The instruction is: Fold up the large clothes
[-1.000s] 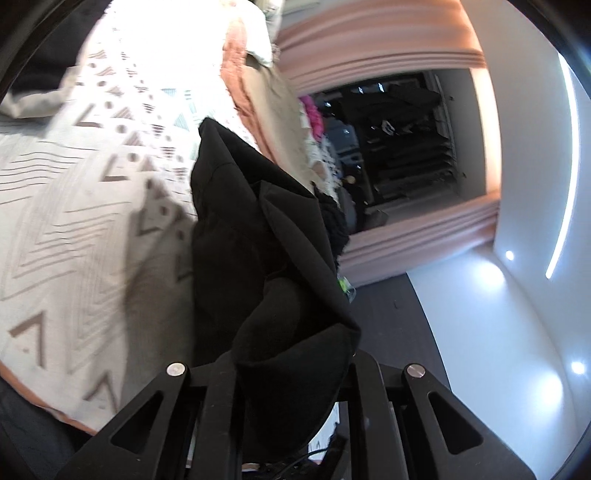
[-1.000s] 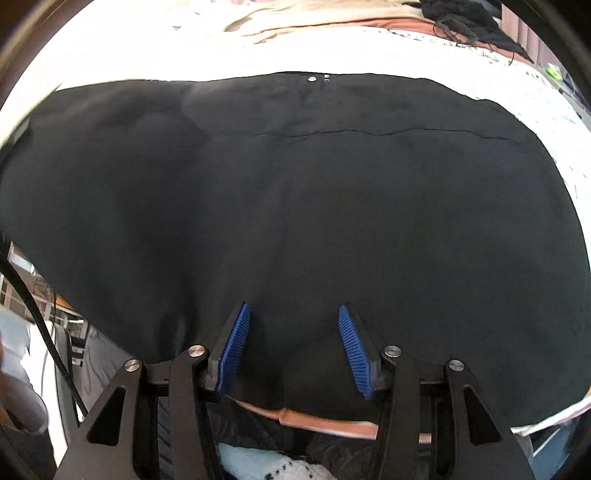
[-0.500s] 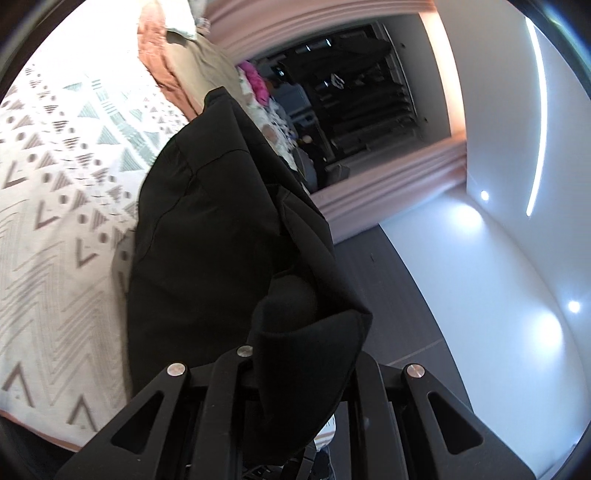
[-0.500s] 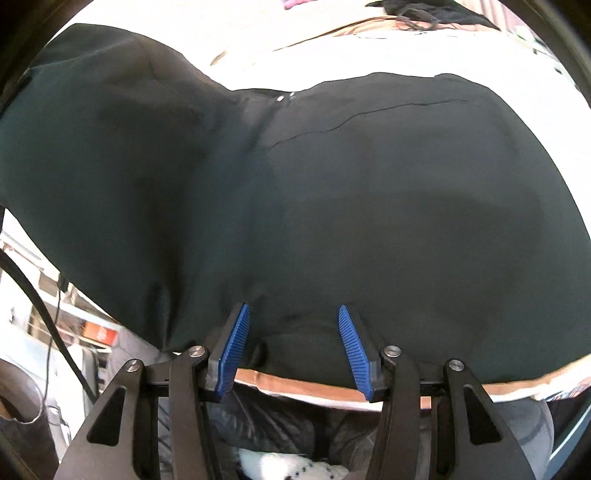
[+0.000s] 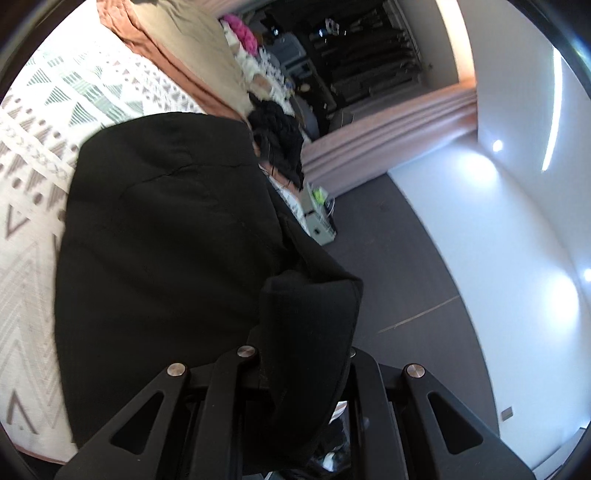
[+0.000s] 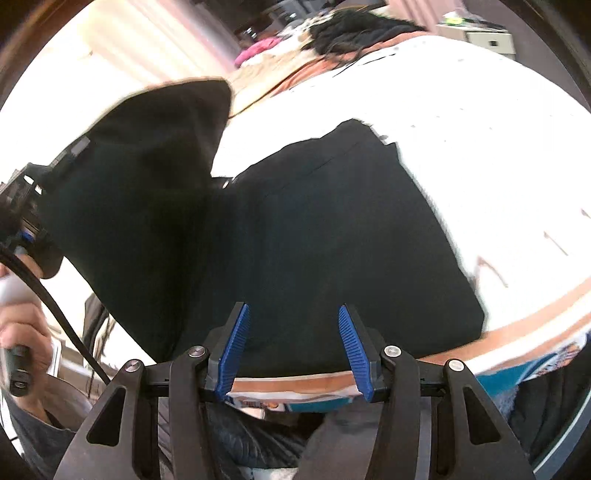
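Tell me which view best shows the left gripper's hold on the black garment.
The left wrist view: the black garment bunches between the left gripper jaws. The right wrist view shows that gripper only small and blurred at its left edge.

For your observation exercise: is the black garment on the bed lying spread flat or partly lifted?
Partly lifted: the left gripper holds one end of the black garment raised.

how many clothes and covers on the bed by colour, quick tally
black: 2, the black garment clamped in the left gripper, and a black heap at the bed's far edge
pink: 1, a pink bundle far back
patterned white: 1, the bedspread
tan: 1, a tan blanket
total: 5
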Motion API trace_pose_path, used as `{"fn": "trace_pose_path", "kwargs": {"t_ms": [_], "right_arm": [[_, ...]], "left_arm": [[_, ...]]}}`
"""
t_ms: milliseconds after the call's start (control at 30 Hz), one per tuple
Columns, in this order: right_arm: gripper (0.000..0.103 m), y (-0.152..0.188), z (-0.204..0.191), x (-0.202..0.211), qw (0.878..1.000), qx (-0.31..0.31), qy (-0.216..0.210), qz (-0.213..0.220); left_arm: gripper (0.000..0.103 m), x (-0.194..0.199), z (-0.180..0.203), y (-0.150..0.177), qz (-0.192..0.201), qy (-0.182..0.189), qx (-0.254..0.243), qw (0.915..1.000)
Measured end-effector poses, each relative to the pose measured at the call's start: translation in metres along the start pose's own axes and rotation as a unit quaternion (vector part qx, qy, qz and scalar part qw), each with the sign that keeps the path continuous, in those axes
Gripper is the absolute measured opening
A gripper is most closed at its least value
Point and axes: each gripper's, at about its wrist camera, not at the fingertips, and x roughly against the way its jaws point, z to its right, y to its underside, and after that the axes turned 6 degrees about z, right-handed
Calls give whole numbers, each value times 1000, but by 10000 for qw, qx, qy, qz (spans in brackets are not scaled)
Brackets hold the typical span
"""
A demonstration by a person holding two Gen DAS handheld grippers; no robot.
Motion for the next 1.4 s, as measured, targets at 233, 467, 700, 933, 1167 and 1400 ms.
{"fn": "trace_pose_path", "kwargs": {"t_ms": [233,467,700,933,1167,1400], "right_arm": [[48,0,45,40,9983,-360,327,321],[48,6,59,49,9949,-738,536,433],[48,17,57,82,9945,-868,448,383],[84,5,70,78,9913,-1140,441,484],[84,3,62,65,9916,-1166,270,481],[84,4,46,43,9925,-1155,-89,403]], "left_arm": [[14,-69,-7,40,-802,-496,-132,9955],[14,-99,4,82,-1430,-732,-446,9860],[14,-114,9,92,-1708,-1081,-486,9781],[44,-99,-10,87,-1846,-699,177,9802],[80,-72,-3,83,-1674,-377,169,9850],[80,-37,-4,64,-1209,-847,-346,9884]]}}
